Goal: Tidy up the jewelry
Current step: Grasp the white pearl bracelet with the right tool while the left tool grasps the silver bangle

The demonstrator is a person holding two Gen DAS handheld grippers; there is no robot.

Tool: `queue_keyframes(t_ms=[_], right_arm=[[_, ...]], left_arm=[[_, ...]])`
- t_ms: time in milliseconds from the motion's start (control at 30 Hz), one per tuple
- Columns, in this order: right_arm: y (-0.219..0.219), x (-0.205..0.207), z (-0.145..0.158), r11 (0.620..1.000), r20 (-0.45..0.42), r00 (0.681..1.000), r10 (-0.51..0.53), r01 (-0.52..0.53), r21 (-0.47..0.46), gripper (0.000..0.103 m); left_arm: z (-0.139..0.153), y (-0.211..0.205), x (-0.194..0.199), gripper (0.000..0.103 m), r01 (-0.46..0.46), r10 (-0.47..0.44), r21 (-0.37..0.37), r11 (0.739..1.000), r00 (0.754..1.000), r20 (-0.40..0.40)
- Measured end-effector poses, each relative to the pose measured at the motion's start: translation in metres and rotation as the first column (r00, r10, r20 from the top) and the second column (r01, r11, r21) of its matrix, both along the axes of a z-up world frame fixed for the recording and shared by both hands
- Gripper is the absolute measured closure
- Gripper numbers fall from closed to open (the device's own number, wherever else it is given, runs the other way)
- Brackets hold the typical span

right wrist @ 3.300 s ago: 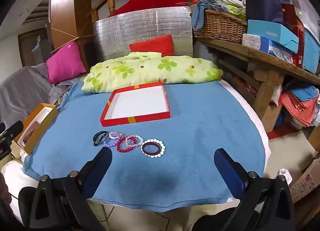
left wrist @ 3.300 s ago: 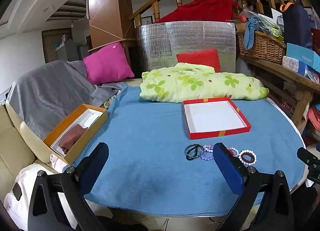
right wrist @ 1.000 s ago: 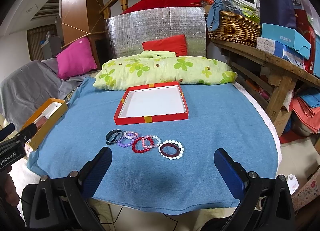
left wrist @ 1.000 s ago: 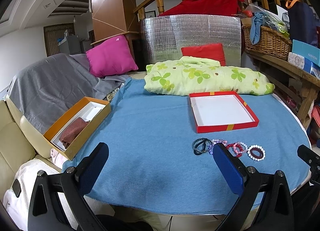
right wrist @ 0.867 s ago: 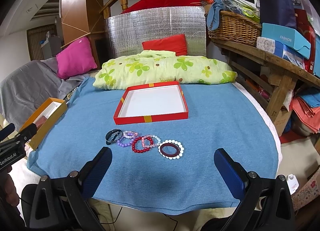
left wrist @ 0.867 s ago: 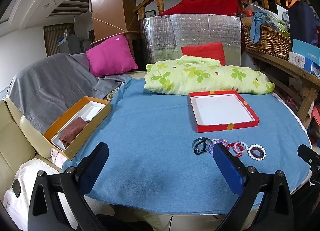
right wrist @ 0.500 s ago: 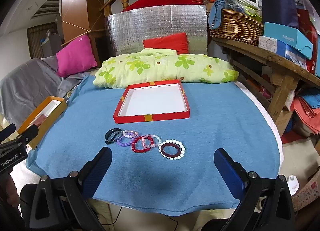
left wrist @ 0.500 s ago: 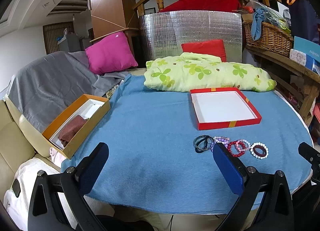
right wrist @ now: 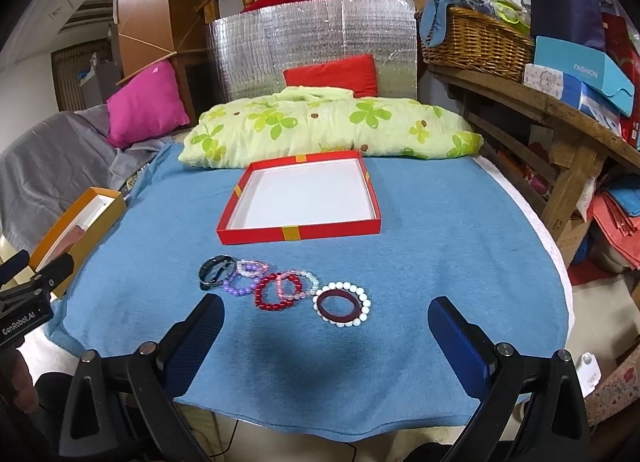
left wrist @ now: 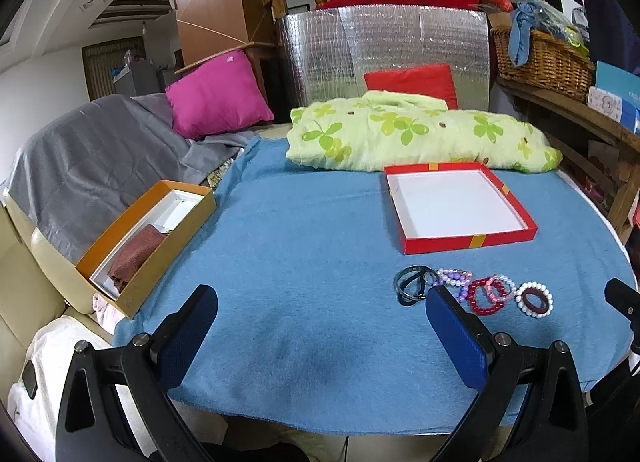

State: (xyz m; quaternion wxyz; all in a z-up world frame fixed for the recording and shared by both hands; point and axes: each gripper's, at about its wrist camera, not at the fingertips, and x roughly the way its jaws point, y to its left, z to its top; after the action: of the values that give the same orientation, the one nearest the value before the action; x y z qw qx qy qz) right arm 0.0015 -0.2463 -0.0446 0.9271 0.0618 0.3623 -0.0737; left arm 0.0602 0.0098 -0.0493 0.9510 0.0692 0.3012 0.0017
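Both grippers have been eased nearer the table: left gripper [left wrist: 320, 314] and right gripper [right wrist: 326, 326] are held wide apart, empty. The bracelets [right wrist: 280, 286] lie untouched just near of the red tray [right wrist: 298, 232]; pickup looks imminent.

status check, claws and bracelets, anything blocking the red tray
Left claw open, empty. Right claw open, empty. Bracelets in a row on the cloth, red tray empty. Nothing in the way.
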Motion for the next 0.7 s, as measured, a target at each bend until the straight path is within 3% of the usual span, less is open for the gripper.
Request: queue_keyframes(t_ms=[100,233,333,467,533,667,700], right_arm=[[-0.014,0.011,-0.017,1.000,-0.043,0.999,0.022,-0.023,-0.015,0.006],[-0.045,0.032,-0.052,0.998,-0.153,0.987,0.050,-0.045,0.039,0.033],[-0.067,0.049,-0.078,0.995,-0.223,0.973,0.062,-0.042,0.089,0.046],[-0.078,0.074,-0.098,0.993,-0.255,0.964,0.070,-0.042,0.115,0.056],[-0.078,0.088,-0.108,0.991,-0.270,0.959,0.086,-0.055,0.120,0.066],[-0.079,0.110,-0.123,0.987,-0.300,0.948,0.105,-0.062,0.150,0.069],[-0.079,0.115,-0.127,0.985,-0.317,0.942,0.108,-0.059,0.162,0.077]], left_arm=[[-0.017,0.003,0.024,0.000,0.037,-0.039,-0.027,0.999,0.997,-0.066],[-0.050,0.005,0.063,0.000,0.067,-0.078,-0.065,0.996,0.981,-0.180],[-0.072,0.002,0.084,0.000,0.084,-0.102,-0.084,0.993,0.966,-0.237],[-0.090,-0.004,0.104,0.000,0.112,-0.138,-0.104,0.988,0.947,-0.291],[-0.095,-0.009,0.111,0.001,0.133,-0.162,-0.112,0.985,0.939,-0.303],[-0.100,-0.019,0.125,0.010,0.174,-0.207,-0.130,0.976,0.924,-0.321],[-0.102,-0.020,0.128,0.012,0.183,-0.220,-0.139,0.973,0.919,-0.326]])
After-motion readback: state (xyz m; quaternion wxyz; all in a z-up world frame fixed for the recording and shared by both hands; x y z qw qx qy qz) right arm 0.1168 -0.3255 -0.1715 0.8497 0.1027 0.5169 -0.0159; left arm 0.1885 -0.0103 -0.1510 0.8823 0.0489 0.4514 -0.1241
